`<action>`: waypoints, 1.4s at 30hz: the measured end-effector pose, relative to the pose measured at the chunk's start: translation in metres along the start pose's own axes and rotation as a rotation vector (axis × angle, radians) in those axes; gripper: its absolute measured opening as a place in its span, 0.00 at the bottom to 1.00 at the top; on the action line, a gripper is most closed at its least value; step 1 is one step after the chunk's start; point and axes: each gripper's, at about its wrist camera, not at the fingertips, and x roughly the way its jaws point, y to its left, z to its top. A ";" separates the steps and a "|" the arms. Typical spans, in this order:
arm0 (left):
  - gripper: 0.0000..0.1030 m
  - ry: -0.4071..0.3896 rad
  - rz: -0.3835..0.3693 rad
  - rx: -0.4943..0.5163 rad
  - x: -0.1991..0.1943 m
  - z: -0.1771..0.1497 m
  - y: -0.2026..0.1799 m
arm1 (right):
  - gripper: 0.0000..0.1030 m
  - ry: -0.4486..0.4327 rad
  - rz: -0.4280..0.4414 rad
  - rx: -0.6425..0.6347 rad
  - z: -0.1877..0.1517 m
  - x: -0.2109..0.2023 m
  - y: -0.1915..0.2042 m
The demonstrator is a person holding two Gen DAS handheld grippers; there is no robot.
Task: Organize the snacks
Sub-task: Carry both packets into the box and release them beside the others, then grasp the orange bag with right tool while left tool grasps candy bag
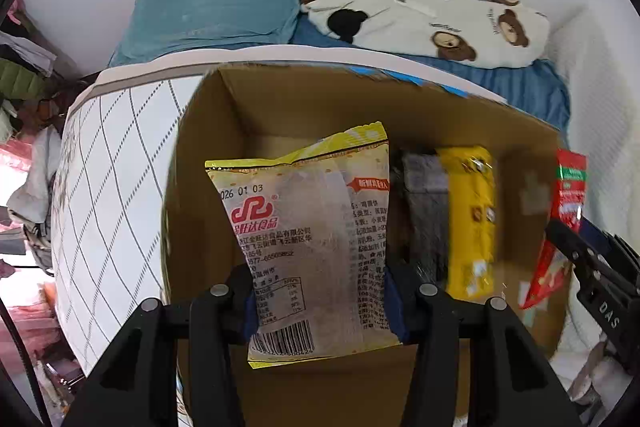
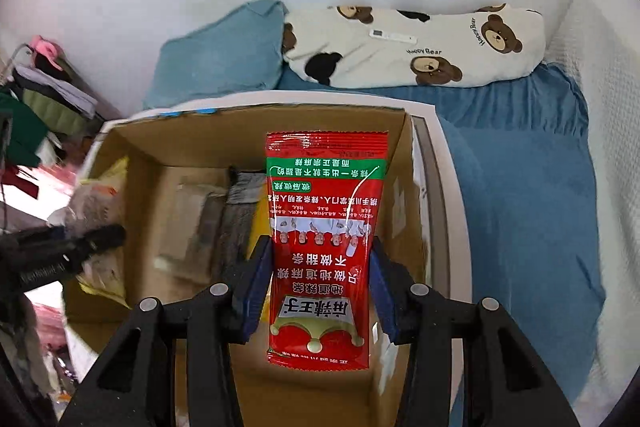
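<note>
My left gripper (image 1: 320,301) is shut on a yellow-edged clear snack packet (image 1: 308,227) with red logo and print, held over an open cardboard box (image 1: 208,155). Inside the box lie a yellow packet (image 1: 470,223) and a dark grey one (image 1: 426,203). My right gripper (image 2: 320,291) is shut on a red snack packet (image 2: 322,247) with a green band, also above the cardboard box (image 2: 136,155). The right gripper (image 1: 592,267) with the red packet (image 1: 568,195) shows at the right edge of the left wrist view. The left gripper (image 2: 80,247) shows at the left of the right wrist view.
The box stands against a white quilted mattress (image 1: 116,147) with a blue sheet (image 2: 520,187). A teal pillow (image 1: 216,15) and a bear-print pillow (image 2: 420,47) lie at the wall. Clothes and clutter (image 2: 36,107) pile up at the left.
</note>
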 end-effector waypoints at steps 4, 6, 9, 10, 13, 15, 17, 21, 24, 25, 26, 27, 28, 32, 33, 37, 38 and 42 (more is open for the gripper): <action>0.46 0.029 0.029 -0.003 0.013 0.017 0.003 | 0.48 0.048 -0.009 -0.004 0.013 0.029 -0.001; 0.50 0.068 0.035 -0.016 0.022 0.022 0.006 | 0.59 0.086 -0.010 0.003 0.016 0.041 -0.002; 0.90 0.068 0.024 -0.025 0.024 0.024 0.008 | 0.82 0.128 -0.008 0.024 0.013 0.053 -0.003; 0.94 0.061 0.023 -0.020 0.023 0.024 0.007 | 0.86 0.138 -0.009 0.027 0.012 0.056 -0.002; 0.94 0.064 0.016 -0.017 0.024 0.021 0.005 | 0.94 0.153 -0.002 0.032 0.008 0.057 0.002; 0.94 0.068 0.012 -0.009 0.024 0.017 0.002 | 0.94 0.156 -0.001 0.041 0.007 0.058 0.004; 0.94 0.061 0.001 0.005 0.021 0.012 -0.001 | 0.94 0.154 0.001 0.053 0.005 0.057 0.004; 0.94 0.052 -0.005 0.010 0.018 -0.001 -0.003 | 0.94 0.149 -0.007 0.074 0.000 0.052 0.004; 0.94 0.029 -0.009 0.018 0.013 -0.011 -0.004 | 0.94 0.141 -0.011 0.090 -0.007 0.047 0.004; 0.94 0.019 -0.012 0.021 0.012 -0.015 -0.004 | 0.94 0.138 -0.014 0.097 -0.010 0.044 0.003; 0.94 0.006 -0.013 0.020 0.008 -0.020 -0.003 | 0.94 0.134 -0.019 0.101 -0.012 0.042 0.004; 0.94 -0.005 -0.019 0.019 0.005 -0.023 -0.003 | 0.94 0.130 -0.023 0.107 -0.017 0.039 0.005; 0.94 -0.013 -0.023 0.019 0.002 -0.027 -0.003 | 0.94 0.128 -0.024 0.109 -0.019 0.037 0.005; 0.94 -0.049 -0.037 0.029 -0.013 -0.044 -0.001 | 0.95 0.117 -0.037 0.109 -0.035 0.027 0.011; 0.94 -0.061 -0.037 0.030 -0.017 -0.048 -0.001 | 0.95 0.112 -0.038 0.110 -0.040 0.023 0.013; 0.94 -0.130 -0.031 0.046 -0.039 -0.066 0.002 | 0.95 0.075 -0.053 0.099 -0.055 0.006 0.021; 0.94 -0.153 -0.025 0.049 -0.046 -0.072 0.003 | 0.95 0.065 -0.055 0.096 -0.059 0.001 0.023; 0.94 -0.225 -0.016 0.059 -0.068 -0.094 0.005 | 0.95 0.001 -0.065 0.093 -0.079 -0.024 0.033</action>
